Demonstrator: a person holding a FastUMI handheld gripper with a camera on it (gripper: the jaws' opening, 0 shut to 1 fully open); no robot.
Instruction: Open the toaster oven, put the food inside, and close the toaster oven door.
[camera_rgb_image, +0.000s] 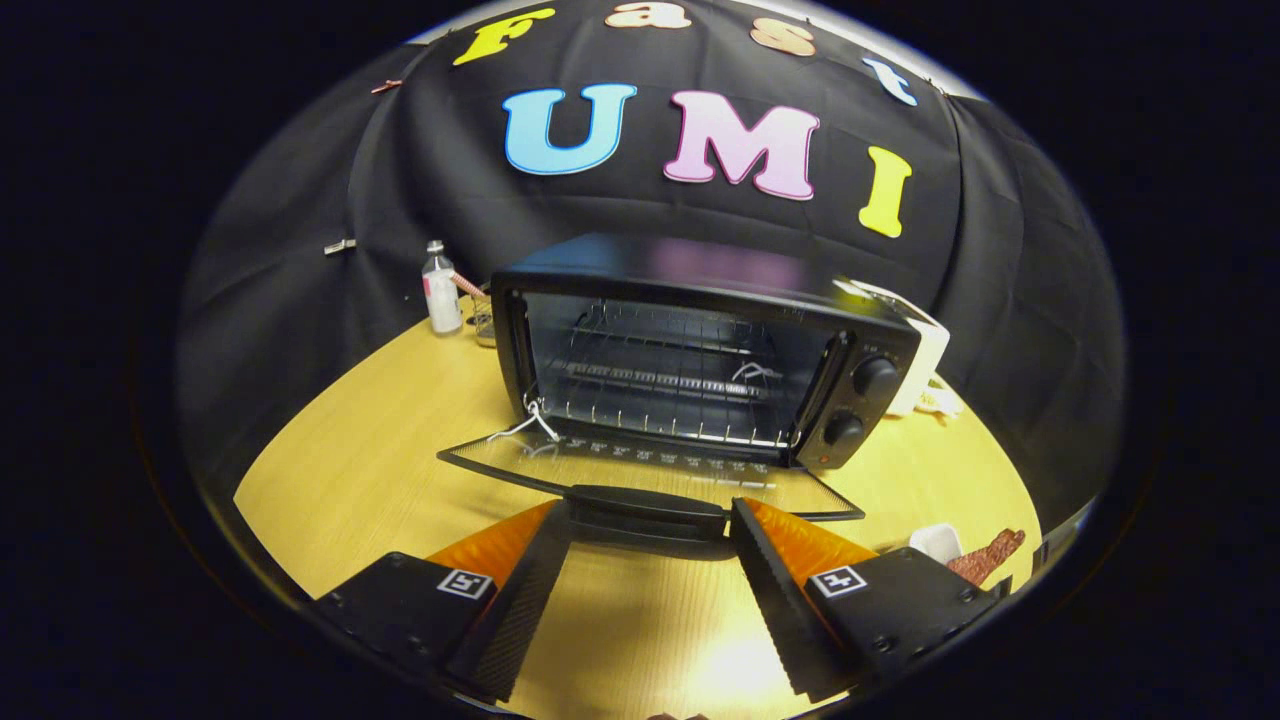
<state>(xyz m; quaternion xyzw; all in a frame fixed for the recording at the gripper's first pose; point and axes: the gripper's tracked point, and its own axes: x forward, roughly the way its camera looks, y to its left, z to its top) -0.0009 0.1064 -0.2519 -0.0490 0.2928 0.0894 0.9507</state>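
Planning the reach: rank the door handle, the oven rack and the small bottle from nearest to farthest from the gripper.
The gripper is open.
1. Door handle: between the fingertips, on the lowered door.
2. Oven rack: beyond the door, inside the toaster oven.
3. Small bottle: past the oven's left side, by the wall.

Lowered glass door (650, 470) and its handle (648, 508) bar the open oven cavity (660, 375).

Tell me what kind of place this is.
Likely a staged recording booth, not a kitchen: a black toaster oven, door down, on a round wooden table against draped black cloth. The gripper is open.
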